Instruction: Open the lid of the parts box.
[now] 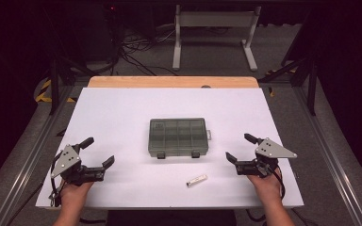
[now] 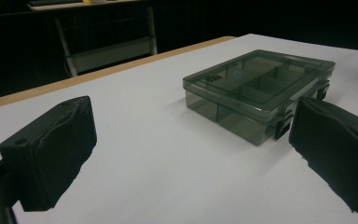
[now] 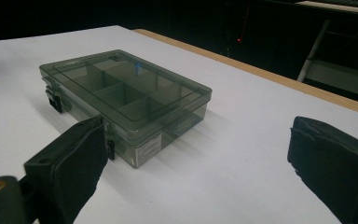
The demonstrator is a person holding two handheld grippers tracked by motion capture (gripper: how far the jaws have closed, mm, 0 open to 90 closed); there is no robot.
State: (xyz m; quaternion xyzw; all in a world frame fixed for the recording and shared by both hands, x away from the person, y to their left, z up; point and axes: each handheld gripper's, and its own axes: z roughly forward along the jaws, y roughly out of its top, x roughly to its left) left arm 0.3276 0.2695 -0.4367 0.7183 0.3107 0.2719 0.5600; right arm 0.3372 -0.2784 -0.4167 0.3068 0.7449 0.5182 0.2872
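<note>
A smoky grey see-through compartment box [image 1: 177,137] lies shut in the middle of the white table [image 1: 122,108], its two dark latches facing the person. The box [image 2: 256,91] shows its dividers through the lid in the left gripper view, and the box [image 3: 126,100] does the same in the right gripper view. A small white tube-like item [image 1: 196,180] lies in front of the box. My left gripper [image 1: 99,153] rests at the front left, open, nothing between its jaws. My right gripper [image 1: 241,148] sits at the front right, open and holding nothing.
A wooden strip [image 1: 172,82] runs along the table's far edge. Beyond it stand a white metal frame [image 1: 214,33] and loose cables [image 1: 136,49] on the floor. Dark stands flank the table on both sides.
</note>
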